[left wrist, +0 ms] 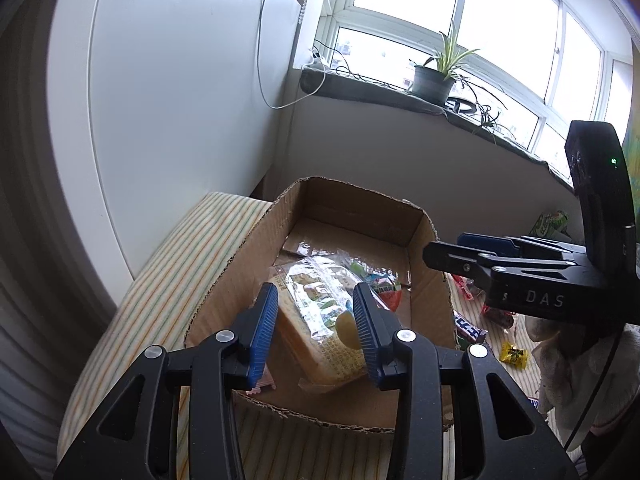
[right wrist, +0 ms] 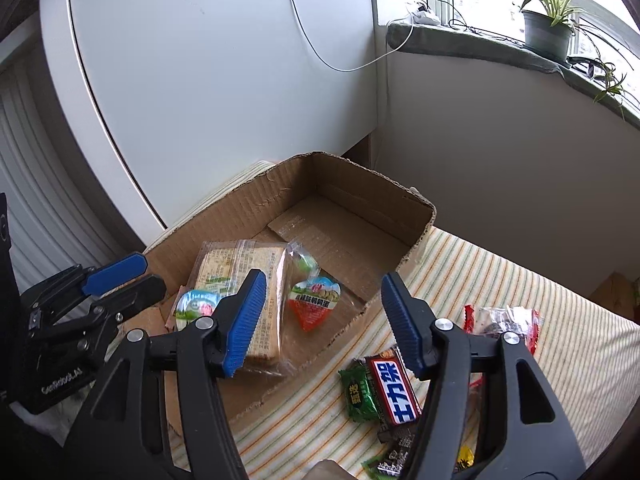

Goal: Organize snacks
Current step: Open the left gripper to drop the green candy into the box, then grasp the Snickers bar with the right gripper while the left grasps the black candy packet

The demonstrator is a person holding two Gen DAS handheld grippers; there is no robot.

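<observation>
An open cardboard box (left wrist: pixel 360 196) (right wrist: pixel 360 184) stands on a striped cloth (right wrist: pixel 520 280). A clear packet of crackers (left wrist: pixel 316 300) (right wrist: pixel 236 264) lies in it, along with a red jelly cup (right wrist: pixel 316 300) (left wrist: pixel 386 292), a blue-lidded cup (right wrist: pixel 196 306) and a small green one (right wrist: pixel 304 262). My left gripper (left wrist: pixel 316 312) (right wrist: pixel 148 274) hangs open over the cracker packet, its pads clear of it. My right gripper (right wrist: pixel 325 292) (left wrist: pixel 448 246) is open and empty above the box's right rim. Loose on the cloth are a Snickers bar (right wrist: pixel 394 388) (left wrist: pixel 468 328), a green packet (right wrist: pixel 356 392) and a red-and-white wrapper (right wrist: pixel 504 320).
A yellow candy (left wrist: pixel 514 354) lies on the cloth to the right of the box. A white cabinet (left wrist: pixel 180 80) stands close behind the box on the left. Behind it runs a window sill (left wrist: pixel 380 92) with a potted plant (left wrist: pixel 432 76) and a hanging cable (right wrist: pixel 320 52).
</observation>
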